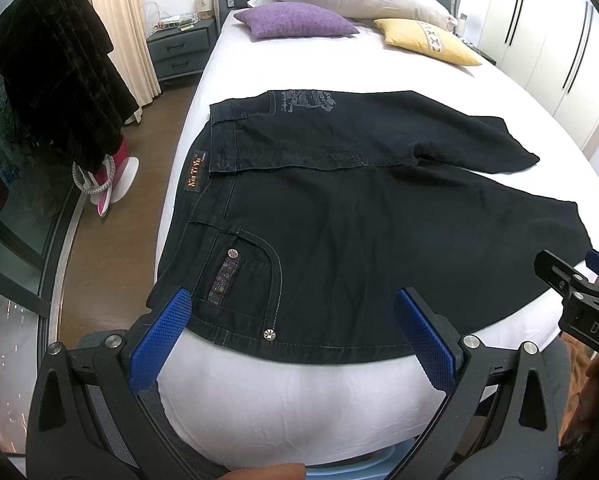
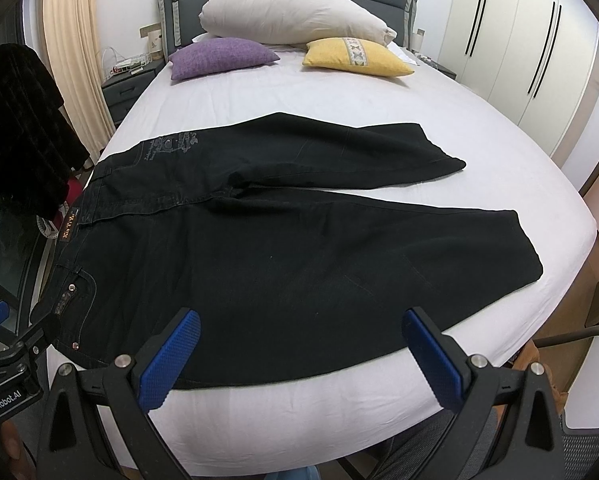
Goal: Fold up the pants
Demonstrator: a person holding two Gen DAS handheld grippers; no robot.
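Black jeans (image 1: 359, 216) lie flat and spread on the white bed (image 1: 283, 396), waistband to the left, both legs running right, the far leg angled away. They also show in the right wrist view (image 2: 299, 248). My left gripper (image 1: 291, 304) is open, its blue pads just above the near waist corner by the back pocket (image 1: 247, 284). My right gripper (image 2: 299, 324) is open over the near leg's front edge, holding nothing. The right gripper's tip shows in the left wrist view (image 1: 571, 280).
A white pillow (image 2: 295, 16), a purple cushion (image 2: 219, 58) and a yellow cushion (image 2: 357, 56) lie at the headboard. A nightstand (image 1: 179, 52) and a dark coat (image 1: 55, 76) stand left of the bed. Wardrobe doors (image 2: 511, 40) are on the right.
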